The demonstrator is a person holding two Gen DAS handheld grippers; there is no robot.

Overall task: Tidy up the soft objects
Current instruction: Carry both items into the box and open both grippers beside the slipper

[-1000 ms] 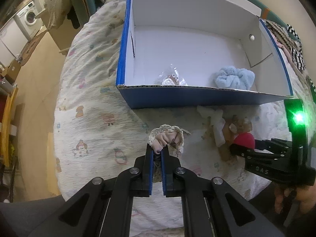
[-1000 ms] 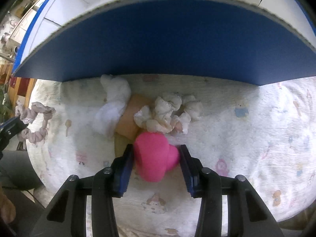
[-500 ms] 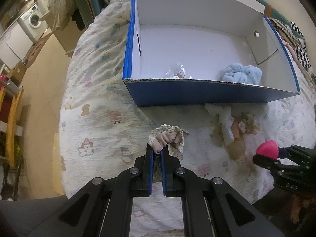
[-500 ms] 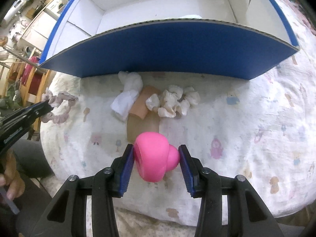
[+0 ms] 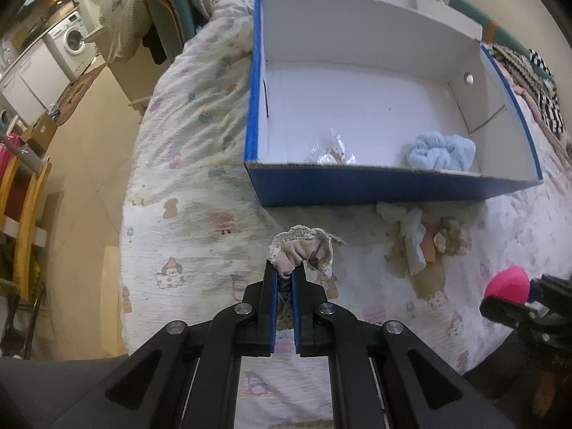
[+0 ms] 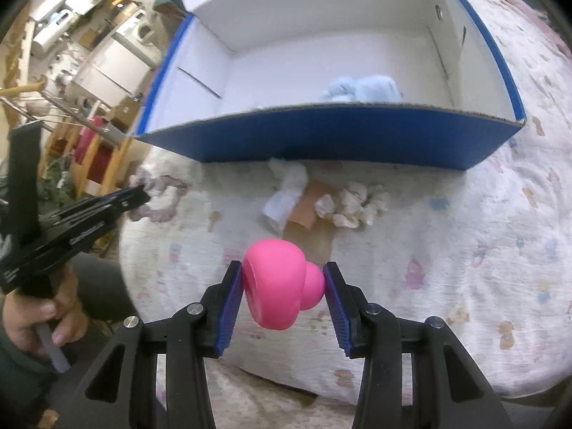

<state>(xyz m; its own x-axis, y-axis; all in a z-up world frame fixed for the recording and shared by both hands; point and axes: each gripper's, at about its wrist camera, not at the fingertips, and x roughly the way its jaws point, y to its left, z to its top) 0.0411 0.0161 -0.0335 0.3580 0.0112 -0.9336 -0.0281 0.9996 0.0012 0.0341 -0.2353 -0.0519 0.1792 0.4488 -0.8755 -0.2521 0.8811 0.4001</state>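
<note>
My left gripper (image 5: pixel 285 271) is shut on a pale pink lace-trimmed scrunchie (image 5: pixel 304 248) and holds it above the bed, in front of the blue cardboard box (image 5: pixel 357 186). My right gripper (image 6: pixel 284 279) is shut on a bright pink soft toy (image 6: pixel 279 282), held above the bed to the right; the toy also shows in the left wrist view (image 5: pixel 509 284). In the box lie a light blue scrunchie (image 5: pixel 441 152) and a clear plastic packet (image 5: pixel 334 153). On the bed before the box lie a white cloth (image 6: pixel 286 193), a tan piece (image 6: pixel 307 207) and a cream scrunchie (image 6: pixel 354 203).
The bed has a cartoon-print quilt (image 5: pixel 186 164) whose edge drops to the floor on the left. A chair with draped clothes (image 5: pixel 161 10) and a washing machine (image 5: pixel 71 41) stand far left. Striped fabrics (image 5: pixel 536 82) lie right of the box.
Both grippers have lifted and pulled back from the box with their objects held. The right gripper has raised the pink toy off the pile, and the box interior now shows.
</note>
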